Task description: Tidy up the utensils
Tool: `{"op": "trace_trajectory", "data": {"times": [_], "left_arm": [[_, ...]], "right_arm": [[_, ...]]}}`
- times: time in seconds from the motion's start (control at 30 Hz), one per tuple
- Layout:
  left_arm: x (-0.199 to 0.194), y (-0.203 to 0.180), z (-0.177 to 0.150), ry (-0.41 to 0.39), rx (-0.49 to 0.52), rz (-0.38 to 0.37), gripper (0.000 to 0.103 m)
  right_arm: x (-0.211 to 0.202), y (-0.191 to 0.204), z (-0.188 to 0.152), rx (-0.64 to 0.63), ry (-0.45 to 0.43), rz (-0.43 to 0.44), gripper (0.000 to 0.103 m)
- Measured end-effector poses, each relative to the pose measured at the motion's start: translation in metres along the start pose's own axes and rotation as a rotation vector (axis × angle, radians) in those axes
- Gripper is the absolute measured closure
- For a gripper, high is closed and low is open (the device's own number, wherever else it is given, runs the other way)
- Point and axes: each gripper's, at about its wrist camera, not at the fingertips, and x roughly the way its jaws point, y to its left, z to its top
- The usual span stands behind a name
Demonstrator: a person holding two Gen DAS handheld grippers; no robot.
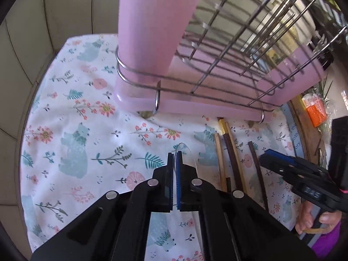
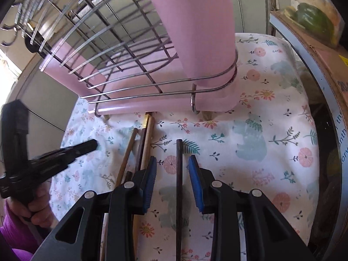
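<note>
Here we go on the tabletop, spread with a white cloth printed with flowers and bears (image 2: 250,152). Our right tongs (image 2: 171,161) stand partly open, blue pads either side of a single dark brown chopstick (image 2: 179,174) that lies flat on the cloth. It runs between the pads toward 12 o'clock, and neither pad touches it, so nothing is gripped. Just to 10 o'clock of those pads lies a loose cluster of chopsticks, among them a pale wooden chopstick (image 2: 128,150) and a gold-tipped pair (image 2: 148,130), with their far ends reaching the rack. At 12 o'clock stands the pink plastic drip tray (image 2: 130,108) carrying a steel wire dish rack (image 2: 152,84), and a tall pink plastic utensil cup (image 2: 195,32) is held in the rack's wire loop at 1 o'clock. Out at 9 o'clock in the right wrist view we see the left tongs (image 2: 91,144), held by a hand (image 2: 37,204) in a purple sleeve (image 2: 13,235). From the left wrist view, those tongs are pinched together on a thin, clear plastic utensil (image 1: 183,148). Its curved end peeks out beyond the tips, low over the cloth and just in front of the tray, though we cannot say which utensil it is.
</note>
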Motion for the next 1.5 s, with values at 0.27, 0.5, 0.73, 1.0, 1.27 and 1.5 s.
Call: {"op": "trace_trajectory", "data": {"times": [0.27, 0.5, 0.73, 1.0, 1.27, 1.5], "left_arm": [[-0.061, 0.008, -0.003, -0.167, 0.054, 0.005, 0.102], [-0.099, 0.001, 0.005, -0.302, 0.083, 0.010, 0.102], [-0.154, 0.003, 0.020, -0.491, 0.064, 0.016, 0.102], [-0.217, -0.020, 0.041, -0.756, 0.100, 0.073, 0.102], [-0.236, -0.039, 0.071, -0.935, 0.097, 0.115, 0.102], [-0.210, -0.041, 0.093, -1.024, 0.093, 0.199, 0.102]], "right_arm": [[0.024, 0.013, 0.001, -0.049, 0.038, -0.128, 0.097], [-0.031, 0.019, -0.010, -0.041, -0.137, -0.021, 0.097], [-0.130, 0.030, -0.007, -0.072, -0.480, 0.056, 0.097], [-0.219, 0.036, 0.030, -0.110, -0.796, 0.072, 0.097], [-0.244, 0.021, 0.075, -0.073, -0.980, 0.065, 0.097], [-0.218, 0.019, 0.096, -0.088, -1.059, -0.014, 0.097]]}}
